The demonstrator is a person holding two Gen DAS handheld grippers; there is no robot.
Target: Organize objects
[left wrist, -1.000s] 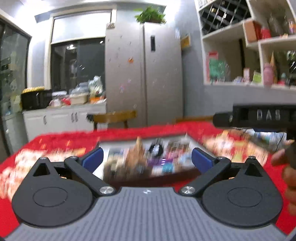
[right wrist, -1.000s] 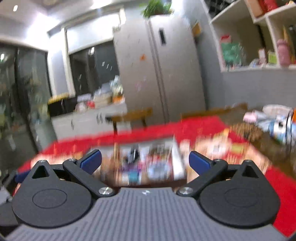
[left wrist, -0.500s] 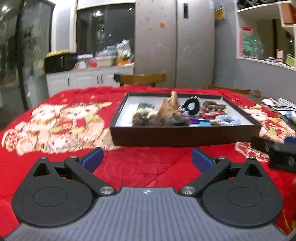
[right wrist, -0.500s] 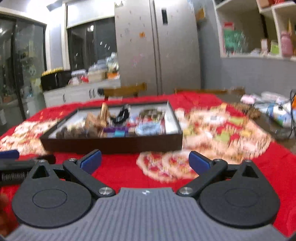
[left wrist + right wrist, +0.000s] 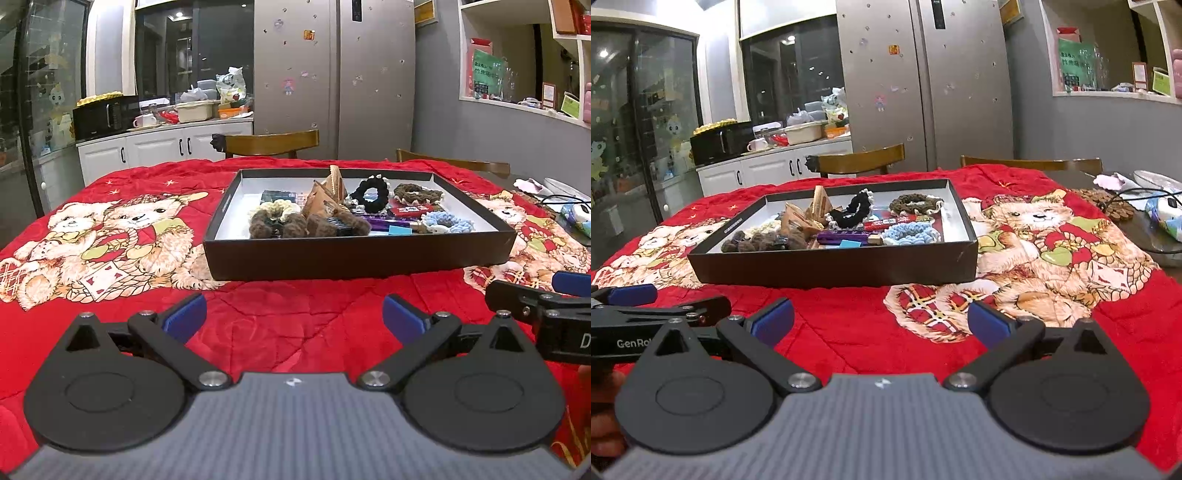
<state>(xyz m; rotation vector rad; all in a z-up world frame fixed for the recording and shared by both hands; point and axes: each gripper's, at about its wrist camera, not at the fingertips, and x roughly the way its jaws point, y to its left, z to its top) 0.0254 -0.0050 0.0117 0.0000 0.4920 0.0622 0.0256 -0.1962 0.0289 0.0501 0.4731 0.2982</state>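
Note:
A shallow dark box (image 5: 354,254) (image 5: 834,267) sits on the red bear-print tablecloth (image 5: 110,236). It holds a jumble: brown fuzzy hair clips (image 5: 280,225), a black scrunchie (image 5: 371,194), a brown scrunchie (image 5: 417,194), a light blue scrunchie (image 5: 448,223) (image 5: 908,232), tan paper packets (image 5: 325,197) and a purple bar (image 5: 846,236). My left gripper (image 5: 293,319) is open and empty, low over the cloth in front of the box. My right gripper (image 5: 881,319) is open and empty beside it, near the box's right front corner.
Two wooden chairs (image 5: 269,142) stand behind the table. Cables, a woven coaster (image 5: 1104,201) and packets lie on the bare table at the right. A fridge (image 5: 332,77), white cabinets and shelves are behind.
Both grippers have come down and steadied low over the tablecloth in front of the box; the view has tilted down and sharpened. Both jaws stay open.

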